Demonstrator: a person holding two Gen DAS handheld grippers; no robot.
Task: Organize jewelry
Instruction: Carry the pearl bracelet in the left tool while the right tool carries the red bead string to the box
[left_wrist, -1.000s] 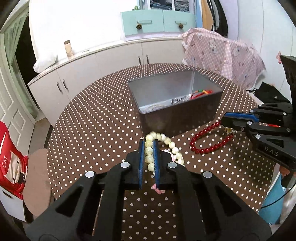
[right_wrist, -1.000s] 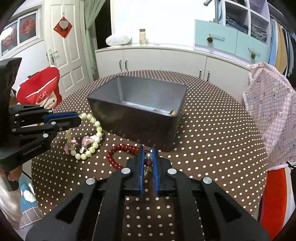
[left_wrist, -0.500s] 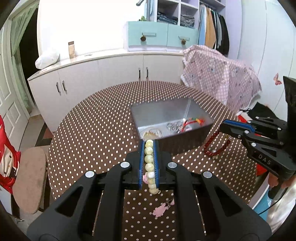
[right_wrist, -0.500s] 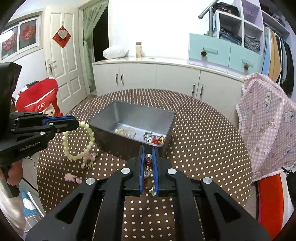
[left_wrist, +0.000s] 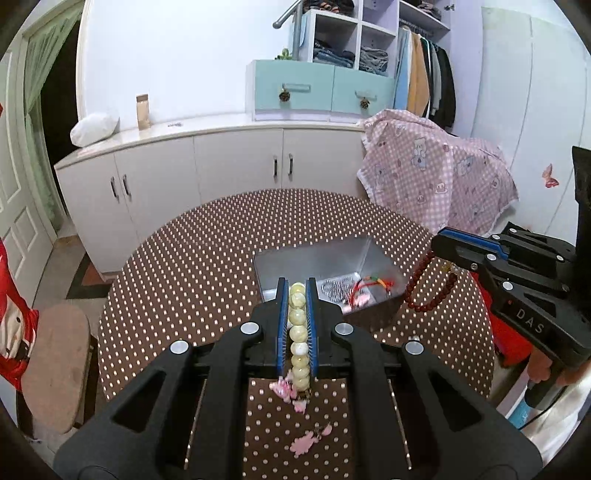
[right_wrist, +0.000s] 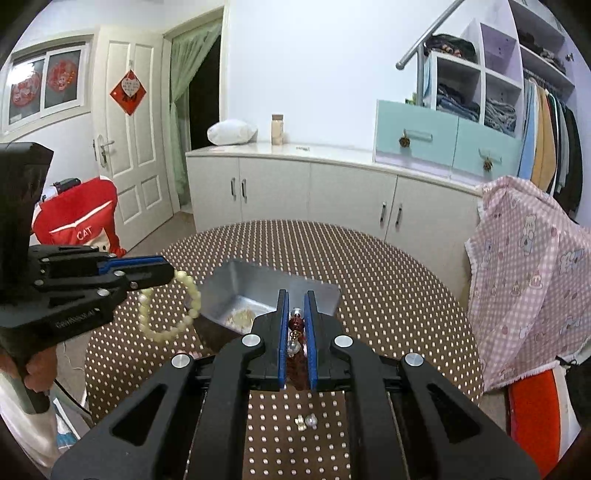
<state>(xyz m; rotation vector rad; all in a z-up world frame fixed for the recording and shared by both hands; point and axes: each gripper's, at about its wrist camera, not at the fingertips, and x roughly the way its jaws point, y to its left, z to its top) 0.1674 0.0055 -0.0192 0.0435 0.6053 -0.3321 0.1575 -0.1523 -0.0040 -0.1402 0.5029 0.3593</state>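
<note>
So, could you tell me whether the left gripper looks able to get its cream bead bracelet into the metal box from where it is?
Probably yes. The left gripper, shut on the cream bead bracelet, is raised beside the metal box, whose top is open. The right gripper hangs at the opposite side, not across the opening.

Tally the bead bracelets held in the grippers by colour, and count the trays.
Cream bead bracelet, in left gripper: 1
Dark red bead bracelet, in right gripper: 1
Metal tray: 1
Total: 3
</note>
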